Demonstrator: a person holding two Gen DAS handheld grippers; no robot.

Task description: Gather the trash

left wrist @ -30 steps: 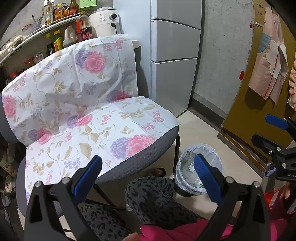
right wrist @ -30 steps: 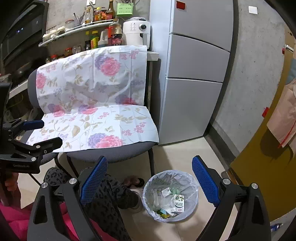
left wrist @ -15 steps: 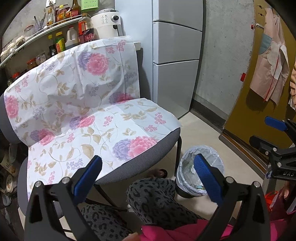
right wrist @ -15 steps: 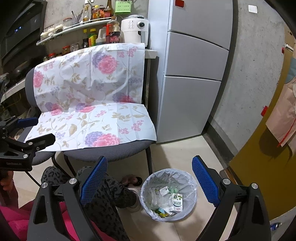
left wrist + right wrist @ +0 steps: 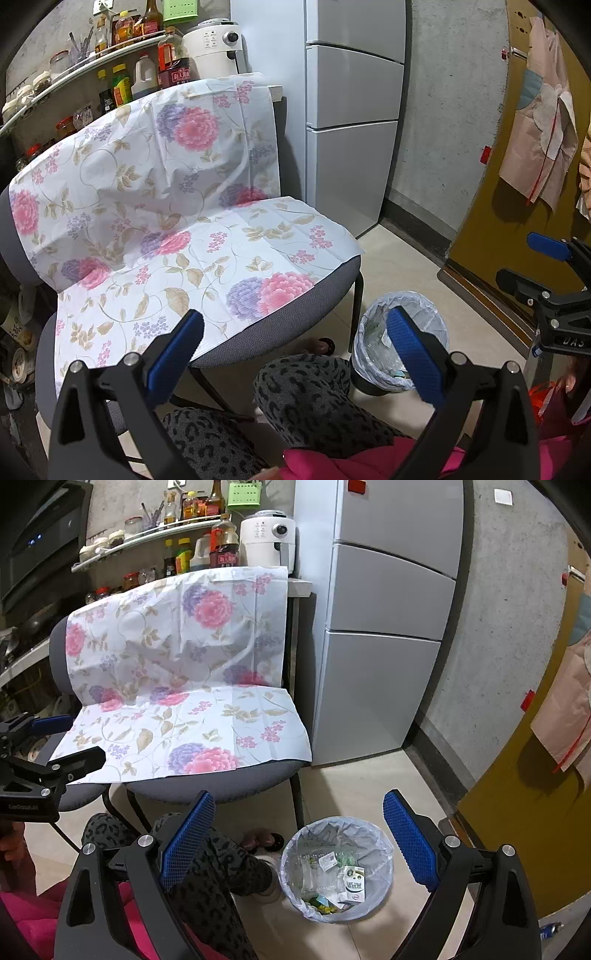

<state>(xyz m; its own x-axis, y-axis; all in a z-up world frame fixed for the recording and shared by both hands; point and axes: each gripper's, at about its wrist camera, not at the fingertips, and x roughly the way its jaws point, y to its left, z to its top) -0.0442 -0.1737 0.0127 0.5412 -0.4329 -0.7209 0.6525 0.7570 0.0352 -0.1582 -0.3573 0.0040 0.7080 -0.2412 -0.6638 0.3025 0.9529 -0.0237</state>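
Note:
A small trash bin (image 5: 336, 867) lined with a pale plastic bag stands on the floor right of the chair; it holds clear plastic, a small carton (image 5: 354, 884) and wrappers. It also shows in the left wrist view (image 5: 400, 350), partly behind my finger. My left gripper (image 5: 295, 354) is open and empty, held above the person's knees. My right gripper (image 5: 299, 845) is open and empty, above and in front of the bin. Each gripper shows at the edge of the other's view: the right one (image 5: 546, 266), the left one (image 5: 55, 742).
A grey chair (image 5: 221, 786) draped with a floral sheet (image 5: 184, 709) stands ahead. A grey fridge (image 5: 388, 627) is to its right, a shelf of bottles (image 5: 184, 554) behind. The person's leopard-print legs (image 5: 303, 398) are below the grippers. A yellow door (image 5: 491, 229) is at right.
Both views have shifted slightly; the chair sits a little further right and lower in frame. Both grippers stay open and empty.

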